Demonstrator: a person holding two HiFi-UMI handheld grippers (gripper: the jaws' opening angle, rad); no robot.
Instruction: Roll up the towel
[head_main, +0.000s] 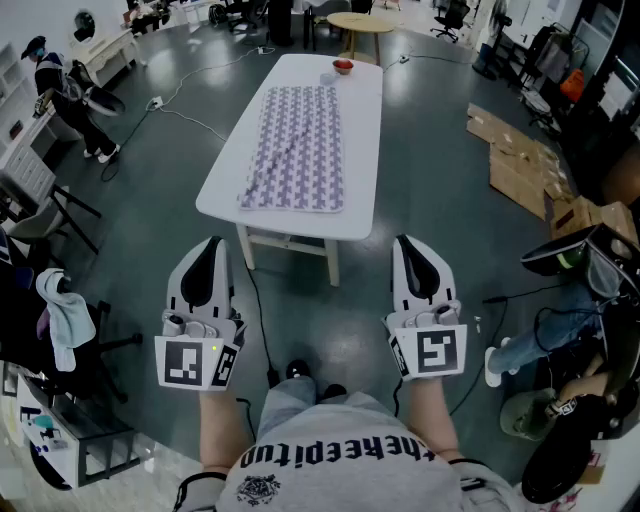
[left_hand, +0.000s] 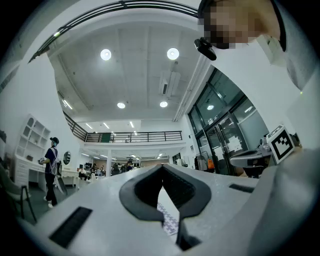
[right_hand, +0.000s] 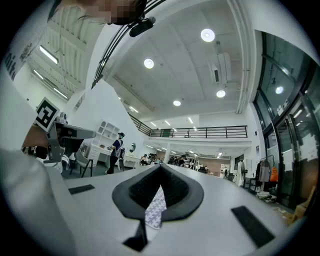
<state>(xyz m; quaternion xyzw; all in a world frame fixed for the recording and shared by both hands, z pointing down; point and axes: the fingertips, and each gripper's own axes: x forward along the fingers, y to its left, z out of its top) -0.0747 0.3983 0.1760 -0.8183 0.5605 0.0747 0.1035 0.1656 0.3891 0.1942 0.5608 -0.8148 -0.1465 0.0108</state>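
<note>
- Left tongs (head_main: 213, 250): clenched, nothing gripped.
- Right tongs (head_main: 410, 248): likewise clenched, empty.
- Both held low, close to torso, well short of counter (head_main: 362, 150).
- Towel (head_main: 297, 148): spread flat lengthwise on counter, not yet rolled.
- Small red bowl (head_main: 343, 67): far end of counter, just beyond towel.

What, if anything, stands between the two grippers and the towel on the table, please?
Nothing visible does: only floor separates the left gripper and right gripper from the white table, where the towel lies flat at the near edge.
</note>
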